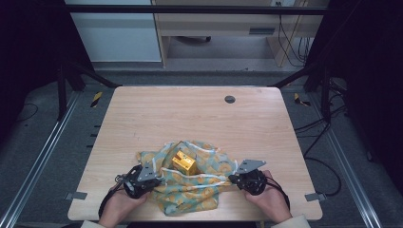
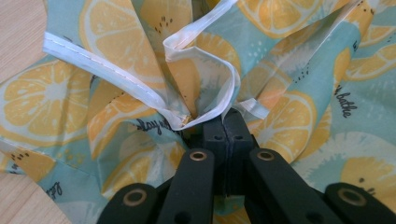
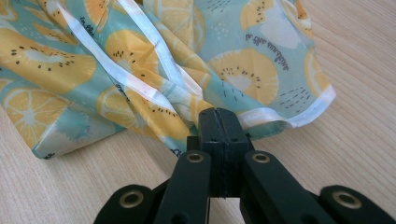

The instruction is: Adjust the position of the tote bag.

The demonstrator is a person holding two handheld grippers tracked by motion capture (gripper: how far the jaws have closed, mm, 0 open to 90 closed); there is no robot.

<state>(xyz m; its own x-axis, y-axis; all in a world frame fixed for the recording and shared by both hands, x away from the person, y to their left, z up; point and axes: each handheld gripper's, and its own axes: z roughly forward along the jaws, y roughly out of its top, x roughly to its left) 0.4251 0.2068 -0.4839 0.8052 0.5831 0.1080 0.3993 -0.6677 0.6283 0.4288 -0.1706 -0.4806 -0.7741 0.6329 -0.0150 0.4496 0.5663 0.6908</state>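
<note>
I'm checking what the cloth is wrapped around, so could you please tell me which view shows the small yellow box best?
The high view: the yellow box sits in plain sight amid the lemon-print cloth. The left gripper view and right gripper view look close along shut jaws at cloth folds, and I cannot make the box out there.

Yellow box (image 1: 184, 163) partly cloth-hidden (image 1: 190, 187)

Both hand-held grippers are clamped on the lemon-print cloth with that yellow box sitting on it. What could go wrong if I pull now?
1. The yellow box sits loose among the cloth's folds; a lift or tug could tip it or roll it out.
2. The left hand-held gripper and the right hand-held gripper each pinch only bunched white-hemmed edge, so the thin fabric may slip free under load.
</note>
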